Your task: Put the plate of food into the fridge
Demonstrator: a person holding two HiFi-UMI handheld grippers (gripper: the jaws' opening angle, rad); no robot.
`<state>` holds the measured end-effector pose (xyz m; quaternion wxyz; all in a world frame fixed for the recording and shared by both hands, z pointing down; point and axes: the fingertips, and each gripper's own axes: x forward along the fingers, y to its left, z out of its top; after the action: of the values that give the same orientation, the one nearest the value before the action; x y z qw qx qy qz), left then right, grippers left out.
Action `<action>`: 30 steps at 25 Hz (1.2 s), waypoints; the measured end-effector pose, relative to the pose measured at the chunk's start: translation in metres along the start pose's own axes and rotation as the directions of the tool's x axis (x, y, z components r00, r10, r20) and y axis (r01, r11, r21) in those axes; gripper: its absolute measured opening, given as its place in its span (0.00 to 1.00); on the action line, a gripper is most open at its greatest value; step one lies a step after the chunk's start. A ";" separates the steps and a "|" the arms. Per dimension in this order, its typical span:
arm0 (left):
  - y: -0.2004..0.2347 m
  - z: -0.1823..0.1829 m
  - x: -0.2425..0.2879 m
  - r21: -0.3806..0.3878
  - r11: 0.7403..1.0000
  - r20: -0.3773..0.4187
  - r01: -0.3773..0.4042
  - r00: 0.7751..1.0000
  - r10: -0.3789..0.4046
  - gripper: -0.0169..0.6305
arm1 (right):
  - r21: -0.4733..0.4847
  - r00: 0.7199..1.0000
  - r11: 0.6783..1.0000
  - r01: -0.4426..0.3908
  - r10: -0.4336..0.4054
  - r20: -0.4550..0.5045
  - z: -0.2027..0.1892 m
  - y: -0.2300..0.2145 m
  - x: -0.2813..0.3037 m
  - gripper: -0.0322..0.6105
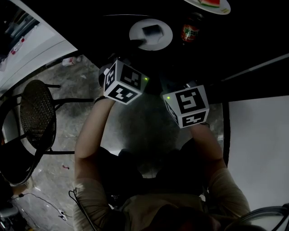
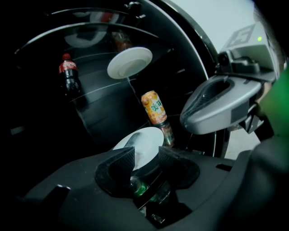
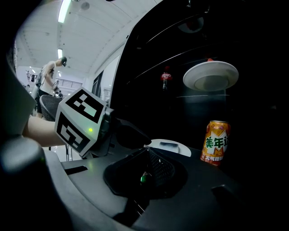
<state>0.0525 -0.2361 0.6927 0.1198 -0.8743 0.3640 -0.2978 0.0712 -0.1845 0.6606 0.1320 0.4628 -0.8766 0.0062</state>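
A white plate (image 1: 150, 34) with a small dark piece on it lies on a dark fridge shelf. My left gripper (image 2: 146, 155) is shut on its near rim, and the plate (image 2: 141, 142) shows between the two jaws. The right gripper view shows the same plate (image 3: 168, 147) with the left gripper's tip at its edge. My right gripper (image 3: 146, 155) is shut and holds nothing; it hovers just right of the left one, short of the shelf. In the head view both marker cubes, left (image 1: 125, 81) and right (image 1: 187, 106), sit side by side before the fridge.
An orange can (image 2: 154, 107) stands right of the plate on the same shelf. One shelf up sit a second white plate (image 3: 211, 75) carrying watermelon (image 1: 210, 4) and a cola bottle (image 2: 68, 76). A mesh chair (image 1: 38, 117) stands on the floor at the left.
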 end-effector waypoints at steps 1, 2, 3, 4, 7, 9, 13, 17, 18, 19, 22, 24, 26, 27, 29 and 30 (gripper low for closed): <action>0.000 0.003 -0.004 -0.012 1.000 0.017 -0.002 1.000 0.002 0.27 | 0.002 1.000 1.000 -0.001 0.001 0.004 0.001 0.000 -0.001 0.09; 0.001 0.007 -0.008 -0.026 1.000 0.038 -0.002 0.999 0.003 0.27 | 0.004 1.000 1.000 -0.004 0.004 0.009 0.003 0.001 -0.002 0.09; 0.001 0.012 -0.013 -0.040 0.999 0.062 0.000 0.998 0.002 0.27 | 0.007 1.000 1.000 -0.008 0.008 0.014 0.004 0.001 -0.004 0.09; 0.000 0.017 -0.018 -0.053 0.999 0.086 0.007 0.996 -0.003 0.27 | 0.011 1.000 1.000 -0.014 0.014 0.018 0.006 0.003 -0.004 0.09; -0.007 0.025 -0.030 -0.069 0.997 0.132 0.043 0.991 -0.034 0.27 | 0.027 0.999 0.999 -0.040 0.039 0.023 0.008 0.010 -0.005 0.09; -0.008 0.025 -0.037 -0.068 0.997 0.137 0.048 0.990 -0.038 0.27 | 0.037 0.999 0.998 -0.045 0.044 0.023 0.008 0.013 -0.004 0.09; -0.001 0.020 -0.053 -0.094 0.994 0.146 0.048 0.989 -0.034 0.21 | 0.046 0.999 0.999 -0.027 0.025 0.028 0.013 0.014 -0.006 0.09; -0.005 0.021 -0.071 -0.072 0.996 0.148 0.056 0.988 -0.045 0.07 | 0.006 1.000 1.000 -0.030 0.030 0.000 0.020 0.025 -0.010 0.09; -0.006 0.022 -0.075 -0.077 0.995 0.144 0.063 0.988 -0.052 0.05 | -0.001 0.999 0.999 -0.035 0.035 -0.010 0.023 0.027 -0.012 0.09; -0.006 0.022 -0.079 -0.091 0.993 0.138 0.072 0.989 -0.059 0.05 | -0.005 0.999 0.999 -0.040 0.039 -0.020 0.028 0.028 -0.013 0.09; -0.002 0.023 -0.095 -0.156 0.983 0.126 0.093 0.989 -0.073 0.05 | 0.012 0.997 0.999 -0.053 0.054 -0.053 0.047 0.032 -0.017 0.09; -0.002 0.025 -0.105 -0.195 0.974 0.118 0.112 0.989 -0.090 0.05 | 0.034 0.993 0.997 -0.075 0.078 -0.083 0.058 0.041 -0.021 0.09; -0.005 0.027 -0.115 -0.232 0.963 0.107 0.136 0.988 -0.114 0.05 | 0.054 0.987 0.993 -0.106 0.111 -0.113 0.066 0.053 -0.026 0.09; -0.004 0.027 -0.121 -0.254 0.956 0.102 0.145 0.987 -0.122 0.05 | 0.066 0.984 0.991 -0.119 0.126 -0.125 0.071 0.060 -0.027 0.09; 0.001 0.029 -0.136 -0.309 0.940 0.099 0.145 0.988 -0.120 0.05 | 0.088 0.979 0.987 -0.132 0.144 -0.146 0.084 0.070 -0.029 0.09; 0.006 0.032 -0.145 -0.341 0.930 0.101 0.140 0.989 -0.112 0.05 | 0.097 0.977 0.987 -0.130 0.144 -0.155 0.092 0.072 -0.031 0.09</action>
<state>-0.0120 -0.1381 0.6023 -0.0412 -0.9144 0.3490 -0.2009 0.0087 -0.1303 0.5720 0.1818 0.4043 -0.8918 0.0907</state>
